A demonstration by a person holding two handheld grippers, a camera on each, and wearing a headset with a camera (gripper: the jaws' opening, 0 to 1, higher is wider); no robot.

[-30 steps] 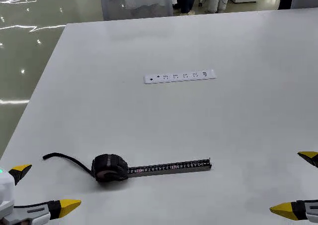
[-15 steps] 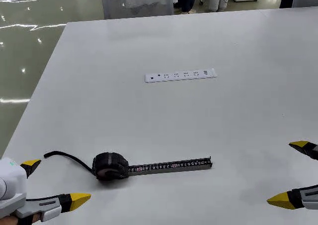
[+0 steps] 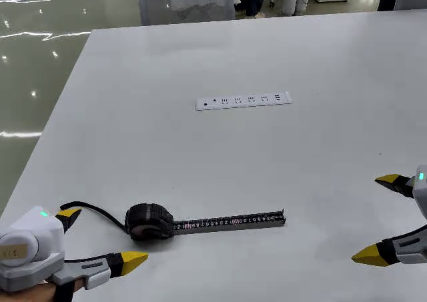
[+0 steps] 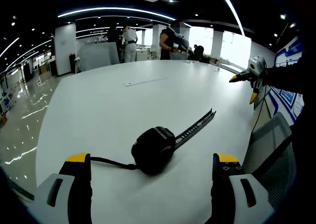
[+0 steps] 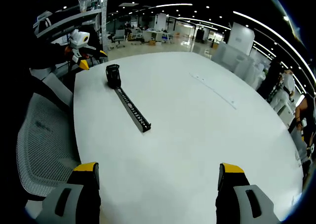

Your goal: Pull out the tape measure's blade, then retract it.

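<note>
Pointing rightward, the blade [image 3: 230, 221] lies crosswise.

I saw a matt black, round-cased tape measure [image 3: 149, 222] against the plain white top of the workbench table [image 3: 300, 149]. Its blade [image 3: 230, 221] was dark grey to black, ruled with fine pale ticks and numerals, a few of them red near the case. Its thin cord strap [image 3: 90, 210] was black too. The flat white plastic power strip [image 3: 244, 101] carried a row of small dark socket marks. My left gripper [image 3: 100, 236] had a white body, black fingers, yellow tips and a green light; the right gripper [image 3: 376, 217] wore the same colours. The polished floor [image 3: 40, 62] was grey-green, streaked with white reflections.
</note>
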